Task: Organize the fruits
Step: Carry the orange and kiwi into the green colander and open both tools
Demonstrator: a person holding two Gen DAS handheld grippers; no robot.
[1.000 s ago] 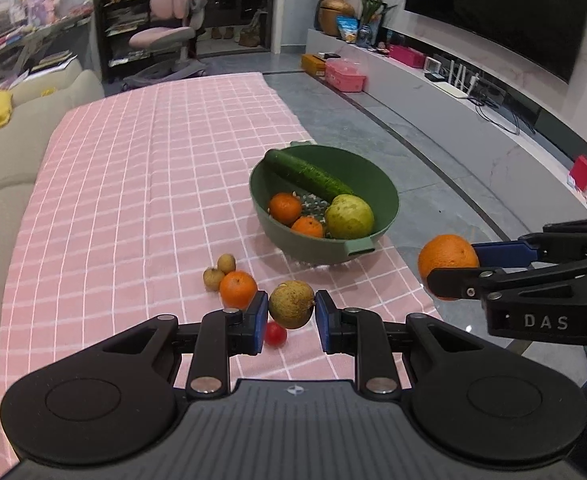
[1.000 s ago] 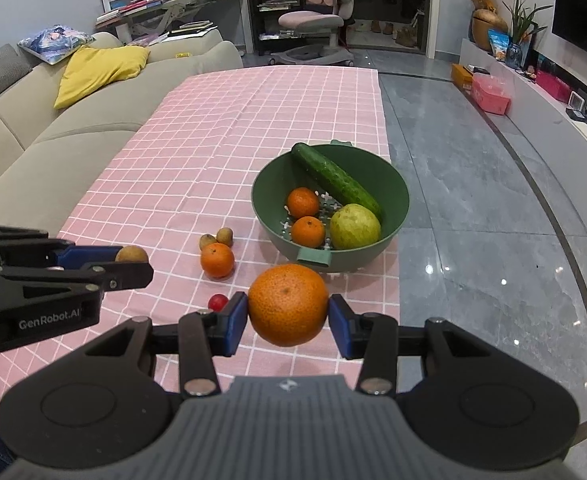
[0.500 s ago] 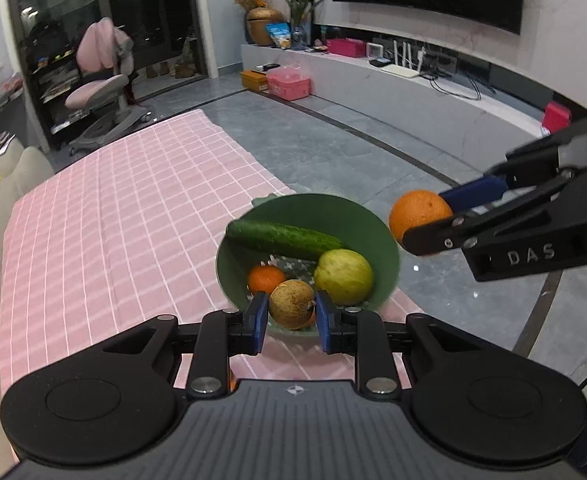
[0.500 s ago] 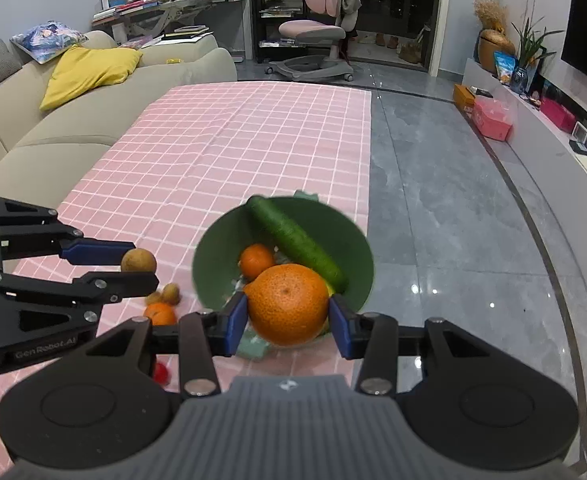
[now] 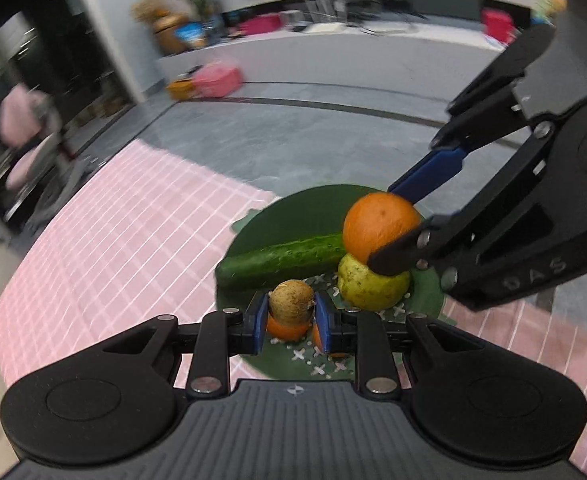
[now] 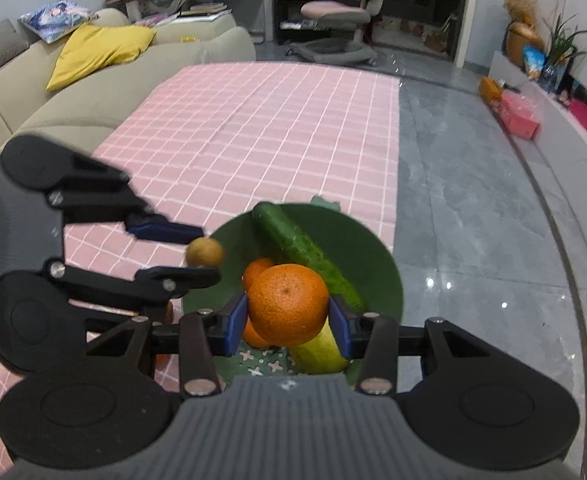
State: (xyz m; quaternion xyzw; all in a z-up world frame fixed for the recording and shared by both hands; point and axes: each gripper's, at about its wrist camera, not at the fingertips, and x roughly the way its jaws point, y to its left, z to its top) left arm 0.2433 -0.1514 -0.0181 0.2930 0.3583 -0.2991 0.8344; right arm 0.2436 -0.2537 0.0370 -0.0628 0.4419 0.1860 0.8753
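My left gripper is shut on a small brown kiwi and holds it over the near side of the green bowl. It also shows in the right wrist view. My right gripper is shut on a large orange above the bowl, and shows in the left wrist view. In the bowl lie a cucumber, a yellow-green guava and small tangerines.
The bowl stands near the right edge of a pink checked tablecloth; grey floor lies beyond that edge. A beige sofa with a yellow cushion runs along the left. A low TV bench stands far off.
Both grippers have moved forward and down over the bowl with their fruits still held. The loose fruits on the cloth have dropped out of sight.
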